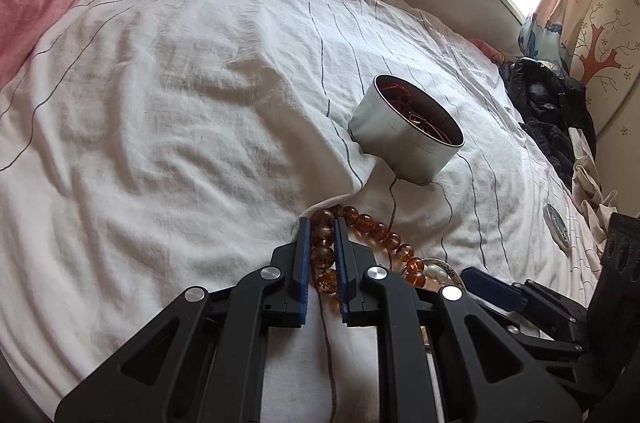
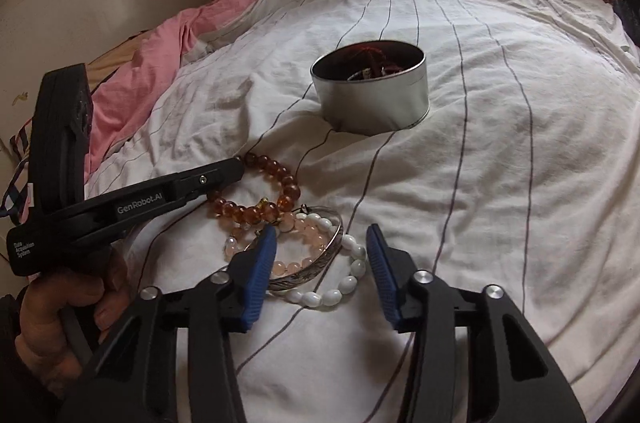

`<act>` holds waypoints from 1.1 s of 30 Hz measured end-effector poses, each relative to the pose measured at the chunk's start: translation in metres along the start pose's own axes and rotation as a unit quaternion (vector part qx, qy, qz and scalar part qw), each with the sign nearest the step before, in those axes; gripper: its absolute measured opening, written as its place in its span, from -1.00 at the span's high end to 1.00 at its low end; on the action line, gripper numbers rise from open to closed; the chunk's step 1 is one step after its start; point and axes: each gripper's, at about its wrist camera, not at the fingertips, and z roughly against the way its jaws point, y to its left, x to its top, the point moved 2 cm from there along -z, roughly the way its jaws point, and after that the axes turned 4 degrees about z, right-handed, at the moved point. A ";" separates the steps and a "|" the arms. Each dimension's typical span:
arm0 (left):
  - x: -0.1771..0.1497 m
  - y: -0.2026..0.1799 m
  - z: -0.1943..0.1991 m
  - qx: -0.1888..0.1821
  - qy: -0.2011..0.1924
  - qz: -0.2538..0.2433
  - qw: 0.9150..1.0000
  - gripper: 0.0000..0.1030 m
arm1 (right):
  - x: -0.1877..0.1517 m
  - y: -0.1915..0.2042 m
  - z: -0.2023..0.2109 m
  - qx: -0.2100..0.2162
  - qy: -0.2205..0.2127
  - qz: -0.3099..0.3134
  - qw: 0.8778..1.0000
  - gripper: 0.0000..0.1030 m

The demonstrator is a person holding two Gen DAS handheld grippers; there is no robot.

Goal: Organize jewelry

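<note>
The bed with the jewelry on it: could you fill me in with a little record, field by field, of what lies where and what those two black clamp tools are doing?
surface: white striped bedsheet
container: round metal tin, open, reddish jewelry inside
amber bead bracelet: on the sheet, nearer than the tin
pink bead bracelet: overlapping the silver bangle
white bead bracelet: beside them, nearest the camera
left gripper: shut on the amber bead bracelet
right gripper: jaws apart over the pink, silver and white pieces, gripping nothing
</note>
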 end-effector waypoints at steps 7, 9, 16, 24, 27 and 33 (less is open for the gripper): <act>0.003 0.011 0.004 -0.016 -0.012 0.036 0.999 0.79 | 0.003 -0.008 -0.001 0.003 0.008 -0.014 1.000 0.82; 0.003 0.011 0.004 -0.017 -0.011 0.038 0.999 0.79 | 0.002 -0.011 0.008 -0.008 -0.002 -0.014 1.000 0.89; 0.001 0.008 0.001 -0.014 -0.007 0.029 0.999 0.79 | -0.004 -0.036 0.056 0.048 -0.064 -0.058 0.995 0.89; 0.000 0.004 -0.002 -0.013 -0.001 0.019 1.000 0.79 | 0.000 -0.043 0.065 0.084 -0.070 -0.086 0.990 0.89; -0.001 0.001 -0.003 -0.011 0.002 0.010 1.000 0.79 | -0.002 -0.049 0.063 0.059 -0.067 -0.090 0.992 0.89; -0.003 -0.004 -0.007 -0.002 0.011 -0.007 1.000 0.79 | 0.006 -0.085 0.053 -0.034 -0.048 -0.127 0.990 0.89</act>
